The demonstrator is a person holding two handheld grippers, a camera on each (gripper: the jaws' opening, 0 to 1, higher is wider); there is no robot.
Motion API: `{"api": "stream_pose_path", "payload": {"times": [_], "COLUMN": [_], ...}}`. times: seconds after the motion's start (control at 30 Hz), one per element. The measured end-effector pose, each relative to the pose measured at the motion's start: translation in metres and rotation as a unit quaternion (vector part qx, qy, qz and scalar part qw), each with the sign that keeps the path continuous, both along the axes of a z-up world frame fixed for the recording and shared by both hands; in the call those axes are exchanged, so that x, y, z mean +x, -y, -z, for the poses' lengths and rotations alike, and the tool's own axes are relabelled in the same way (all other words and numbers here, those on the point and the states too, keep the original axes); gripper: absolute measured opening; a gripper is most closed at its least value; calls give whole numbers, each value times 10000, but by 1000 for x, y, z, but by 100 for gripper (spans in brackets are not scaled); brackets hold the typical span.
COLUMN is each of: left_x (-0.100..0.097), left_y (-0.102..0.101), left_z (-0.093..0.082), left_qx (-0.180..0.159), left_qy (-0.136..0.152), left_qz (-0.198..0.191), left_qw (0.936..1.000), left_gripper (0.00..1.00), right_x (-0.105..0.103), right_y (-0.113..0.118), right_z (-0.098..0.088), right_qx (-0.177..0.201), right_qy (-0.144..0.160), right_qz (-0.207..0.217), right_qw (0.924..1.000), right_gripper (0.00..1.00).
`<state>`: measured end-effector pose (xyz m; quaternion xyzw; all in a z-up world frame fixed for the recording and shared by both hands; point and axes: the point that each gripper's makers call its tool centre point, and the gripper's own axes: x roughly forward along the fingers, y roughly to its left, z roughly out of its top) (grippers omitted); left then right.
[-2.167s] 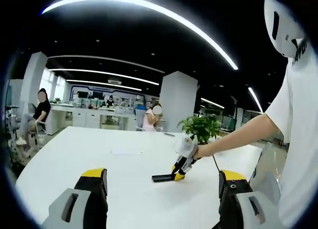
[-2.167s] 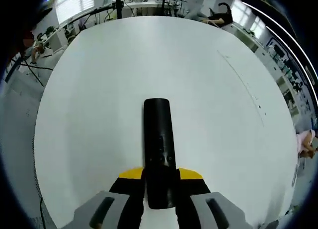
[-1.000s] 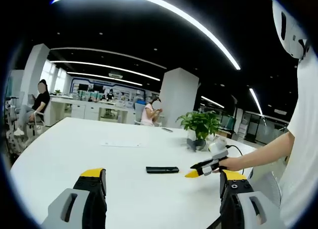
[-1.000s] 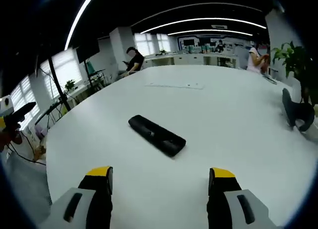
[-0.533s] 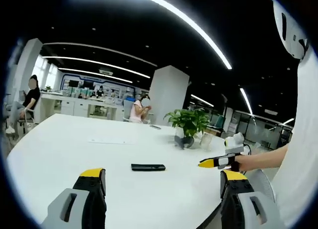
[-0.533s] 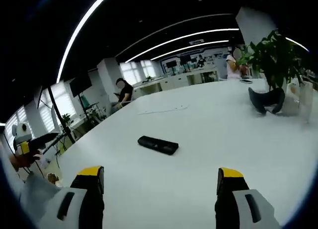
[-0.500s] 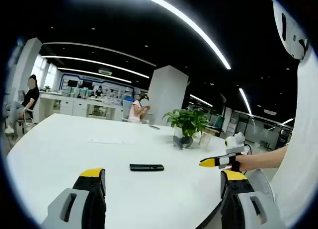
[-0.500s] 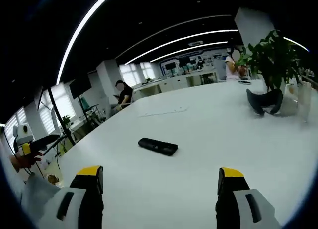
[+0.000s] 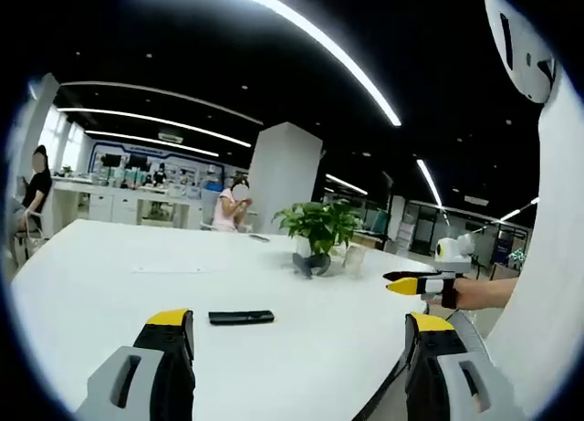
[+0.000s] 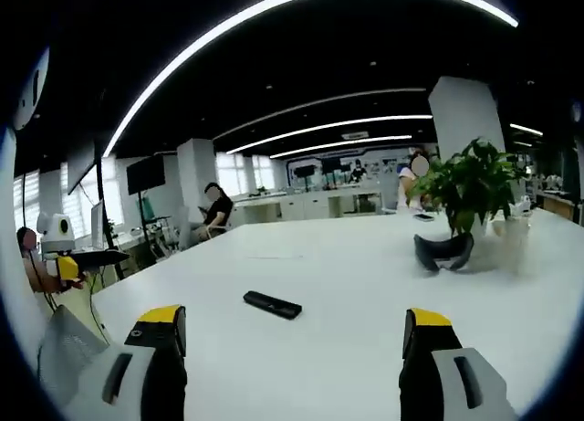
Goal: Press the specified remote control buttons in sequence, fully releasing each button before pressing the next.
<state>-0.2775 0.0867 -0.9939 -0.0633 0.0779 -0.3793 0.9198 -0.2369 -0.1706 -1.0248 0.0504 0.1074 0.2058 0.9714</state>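
A black remote control (image 9: 241,318) lies flat on the white table (image 9: 100,284), untouched. My left gripper (image 9: 297,328) is open, held back from the remote with nothing between its yellow-tipped jaws. The right gripper (image 9: 402,281) comes in from the right in a hand, off the table's edge. In the right gripper view the remote (image 10: 272,304) lies ahead on the table (image 10: 365,284), and my right gripper (image 10: 292,322) is open and well short of it. The left gripper (image 10: 84,260) shows at the far left, held by a hand.
A potted plant (image 10: 468,188) stands at the table's far side with a dark curved object (image 10: 443,250) and a glass (image 10: 511,235) beside it. A sheet of paper (image 9: 169,268) lies farther back. People sit at distant desks. My white sleeve (image 9: 547,257) is at the right.
The right gripper, jaws straddling the remote 2.2 s ago, has lifted off and drawn back. Both grippers have pulled away from the table; the remote stays put.
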Motion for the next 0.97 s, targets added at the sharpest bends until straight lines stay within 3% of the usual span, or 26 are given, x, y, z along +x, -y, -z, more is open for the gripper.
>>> {"api": "stream_pose_path", "payload": {"times": [0.13,0.27,0.37,0.5,0.77,0.97], "left_x": [-2,-4,-8,-6,-10,-12], "left_y": [3,2,3,-3,-17,-33], "left_z": [0,-6,-4,-1,6,11], "left_qx": [20,363,527,238,189,-27], "left_qy": [68,635,711,499,225,-1], "left_qz": [-174,-401,-359,-449,-825,-1362], "left_qw": [9998,9965,9954,9975,9962,9907], "left_gripper": [99,99,99,99,99,99], "right_x": [-6,-10,-10,-11,-10,-6], "right_y": [13,17,18,14,12,-1], "right_z": [1,-1,3,13,27,30], "right_qx": [-129,-70,-131,-227,-294,-334], "right_qy": [45,122,127,-12,-174,-196], "right_qz": [217,335,376,391,248,-15], "right_qw": [9997,9993,9991,9990,9991,9992], "right_gripper": [99,97,97,97,96,95]}}
